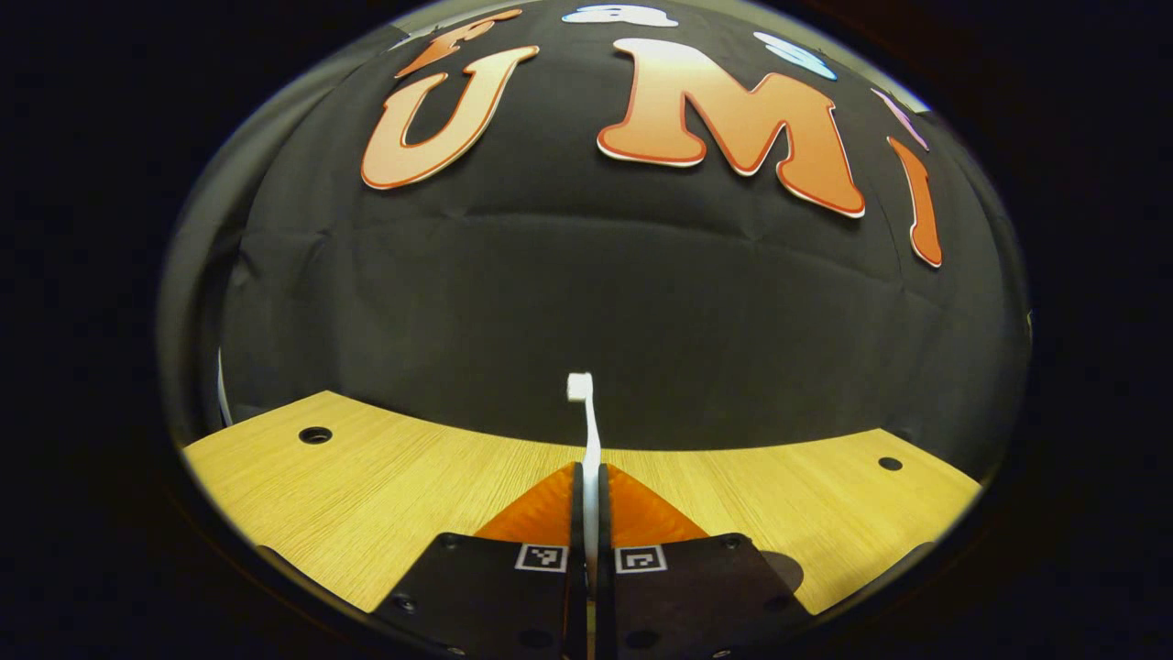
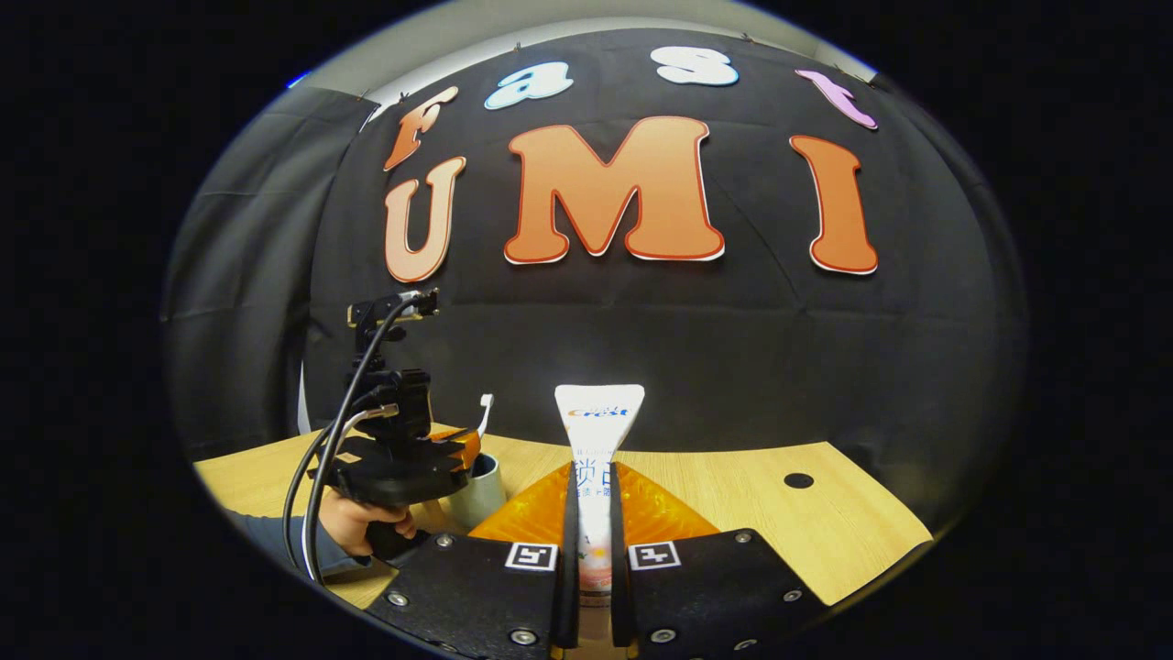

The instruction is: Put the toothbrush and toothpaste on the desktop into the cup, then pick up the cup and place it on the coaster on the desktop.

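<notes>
Wood-grain desktop [image 1: 440,477] stretches pale and bare before the booth's black cloth wall [image 1: 586,293] as both tools hold their loads above it. Seen in the left gripper view, the left gripper [image 1: 591,486] has its two fingers pressed together on the handle of a white toothbrush [image 1: 589,431], which rises upright from between them, bristle head at the top against the dark cloth. A round hole [image 1: 314,434] is cut in the desktop to the far left, and a smaller one [image 1: 890,464] to the far right.

Over in the right gripper view, the right gripper [image 2: 591,495] pinches a white toothpaste tube [image 2: 597,440] by its middle, the flat crimped end standing upward and the lower part running down between the fingers. To the left of it, farther off, a person's hand [image 2: 353,521] in a blue-grey sleeve [image 2: 266,536] grips the other tool, cables looping from its top. That tool holds the toothbrush above a grey metal cup [image 2: 478,490] standing on the desktop, the brush head showing just above and right of the tool. Whether the brush's lower end has entered the cup cannot be told.
</notes>
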